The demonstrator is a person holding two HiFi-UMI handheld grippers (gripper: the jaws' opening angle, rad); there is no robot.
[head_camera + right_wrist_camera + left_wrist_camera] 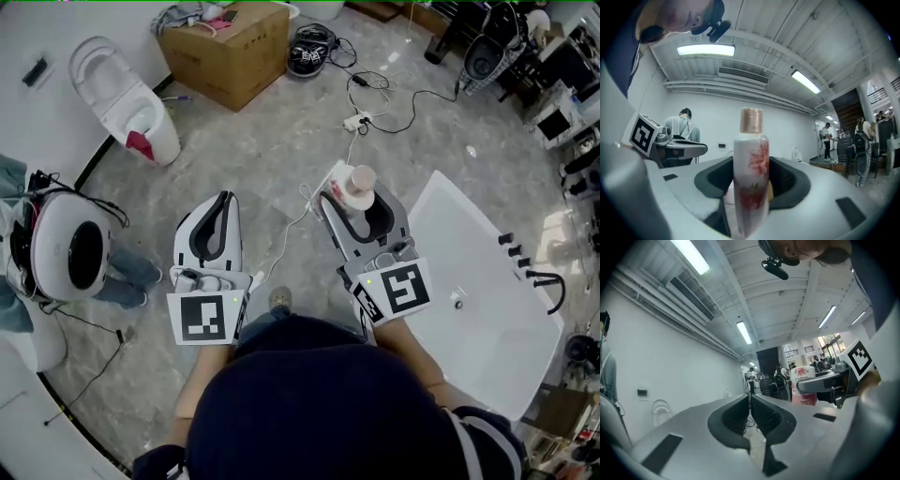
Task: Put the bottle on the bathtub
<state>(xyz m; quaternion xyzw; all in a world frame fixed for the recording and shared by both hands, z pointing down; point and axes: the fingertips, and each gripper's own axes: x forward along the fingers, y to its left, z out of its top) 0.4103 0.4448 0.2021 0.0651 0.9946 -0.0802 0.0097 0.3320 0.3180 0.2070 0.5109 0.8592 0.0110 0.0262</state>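
1. The right gripper (349,199) holds the bottle (751,164) upright between its jaws, cap on top.
2. The left gripper (750,404) has its jaws together, with nothing between them.
3. Both grippers are above the floor (272,141); the bathtub (473,258) is just beside the right gripper.
4. A toilet (122,94) and a box (230,47) stand farther away.

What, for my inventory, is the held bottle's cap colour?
Coppery pink cap on the white plastic bottle with red flowers; best in the right gripper view.
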